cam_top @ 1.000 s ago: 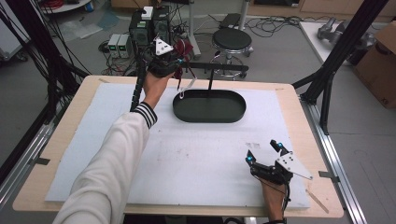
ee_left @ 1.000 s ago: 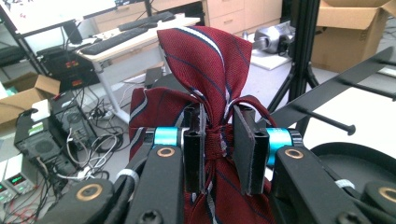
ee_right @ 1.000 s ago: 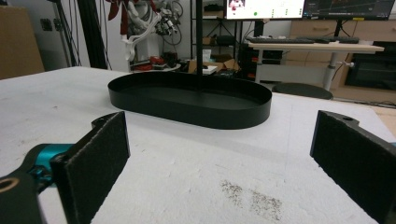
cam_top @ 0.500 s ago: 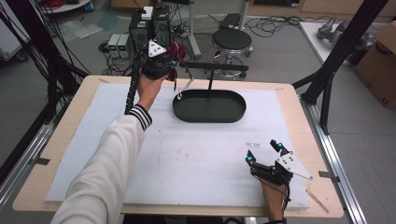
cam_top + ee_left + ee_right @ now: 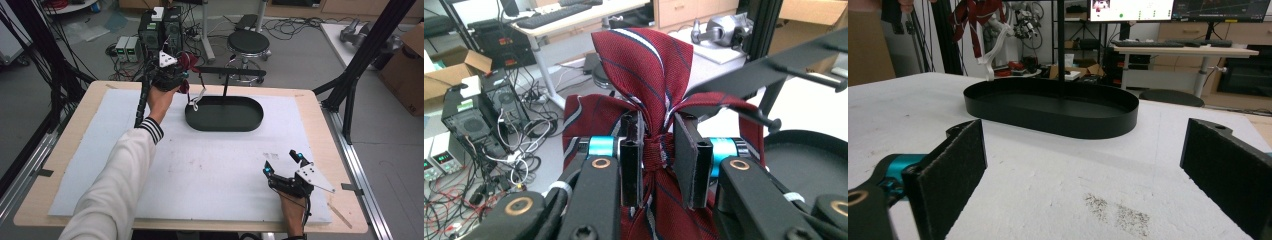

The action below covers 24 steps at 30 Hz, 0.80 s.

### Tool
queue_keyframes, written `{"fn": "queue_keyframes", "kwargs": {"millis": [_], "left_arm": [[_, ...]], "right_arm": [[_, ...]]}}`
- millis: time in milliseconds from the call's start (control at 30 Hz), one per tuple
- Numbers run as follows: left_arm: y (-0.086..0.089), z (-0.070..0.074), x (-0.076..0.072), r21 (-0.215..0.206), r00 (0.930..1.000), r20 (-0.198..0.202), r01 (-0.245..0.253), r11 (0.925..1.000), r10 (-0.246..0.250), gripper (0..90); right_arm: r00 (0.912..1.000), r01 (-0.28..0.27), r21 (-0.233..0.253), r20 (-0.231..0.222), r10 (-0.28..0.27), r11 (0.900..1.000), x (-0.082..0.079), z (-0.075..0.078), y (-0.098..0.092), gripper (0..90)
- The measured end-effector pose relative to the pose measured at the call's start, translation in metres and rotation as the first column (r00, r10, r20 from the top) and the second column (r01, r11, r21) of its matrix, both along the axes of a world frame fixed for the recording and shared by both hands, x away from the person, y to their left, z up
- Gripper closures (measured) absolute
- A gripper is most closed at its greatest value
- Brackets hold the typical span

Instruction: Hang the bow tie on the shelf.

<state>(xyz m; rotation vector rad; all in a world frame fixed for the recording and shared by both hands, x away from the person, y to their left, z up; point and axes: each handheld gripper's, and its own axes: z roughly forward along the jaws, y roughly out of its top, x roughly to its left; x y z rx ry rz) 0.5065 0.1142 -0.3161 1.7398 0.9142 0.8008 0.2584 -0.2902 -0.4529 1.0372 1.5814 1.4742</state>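
So on the left side, the left gripper (image 5: pixel 658 150) has its jaws squeezed in on a dark red striped tie (image 5: pixel 644 65), pinching the bunched-up middle of the fabric so it fans out above the pads and hangs down below them. In the high view that gripper (image 5: pixel 172 75) is held up at the far edge of the table (image 5: pixel 65 145), arm stretched way forward in a white sleeve (image 5: pixel 115 180) with a striped cuff, and the tie (image 5: pixel 188 62) sits right at the left end of a black rack bar (image 5: pixel 230 73) that stands on a post over the black oval tray (image 5: pixel 225 114). A white tag (image 5: pixel 196 100) dangles below the tie, just over the tray's left rim. Moving right, the right gripper (image 5: pixel 282 165) rests low on the white mat (image 5: pixel 210 165) near the front right corner, hand coming in from the bottom edge, well apart from the tie. Its jaws are spread wide with nothing between them, and in the right gripper view (image 5: pixel 1083 165) they frame the tray (image 5: pixel 1053 112) across the mat, with the tie (image 5: pixel 975 20) up at the top left, far off.
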Motion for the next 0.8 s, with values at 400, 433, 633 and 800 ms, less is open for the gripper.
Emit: {"fn": "queue_keyframes", "kwargs": {"millis": [400, 433, 633, 800], "left_arm": [[0.006, -0.013, -0.002, -0.021, 0.9992, -0.039, 0.009, 0.9997, -0.009, 73.0], [0.006, -0.014, -0.002, -0.03, 0.999, -0.042, 0.011, 0.9995, -0.012, 72.8], [0.01, -0.016, -0.004, -0.028, 0.9971, -0.068, 0.033, 0.9991, -0.034, 70.7], [0.013, -0.016, -0.004, -0.033, 0.9963, -0.073, 0.043, 0.9985, -0.045, 66.5]], "right_arm": [[1.0, 0.0, -0.001, 0.001, 0.0, 1.0, 0.0, 0.0, 0.0, 3.6], [1.0, 0.0, 0.002, 0.0, 0.0, 1.0, 0.0, 0.0, 0.0, 3.6], [1.0, 0.0, 0.005, -0.002, 0.0, 1.0, 0.0, 0.0, -0.001, 3.5], [1.0, 0.003, 0.007, 0.005, -0.003, 1.0, 0.0, 0.0, -0.001, 3.5]]}}
